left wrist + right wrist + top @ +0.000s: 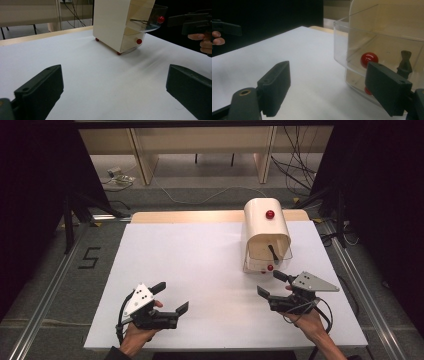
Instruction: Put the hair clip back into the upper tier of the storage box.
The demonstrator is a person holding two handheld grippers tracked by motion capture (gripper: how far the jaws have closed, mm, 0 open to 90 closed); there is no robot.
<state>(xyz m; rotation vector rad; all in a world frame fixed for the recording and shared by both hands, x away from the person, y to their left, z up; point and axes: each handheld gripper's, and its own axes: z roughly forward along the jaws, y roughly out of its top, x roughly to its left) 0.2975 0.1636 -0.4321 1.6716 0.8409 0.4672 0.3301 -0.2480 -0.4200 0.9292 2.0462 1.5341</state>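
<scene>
A cream cabinet point(266, 227) with a rounded top stands at the far right of the white board point(200, 270). It carries a red knob point(270, 214) on top and another red knob point(270, 267) low on its clear front. A dark stick-like object point(272, 252) lies behind the clear upper drawer front point(382, 45), near a red knob point(369, 59). My right gripper point(269, 282) is open just in front of the cabinet, apart from it. My left gripper point(171, 297) is open and empty at the near left. The cabinet point(112, 22) sits well beyond my left gripper point(113, 87).
The board's far wooden edge point(190, 216) shows behind the white surface. Metal rails point(45, 295) run along both sides on the floor. Cables point(295, 165) and shelving lie beyond the table. Bare white surface spreads between the two grippers.
</scene>
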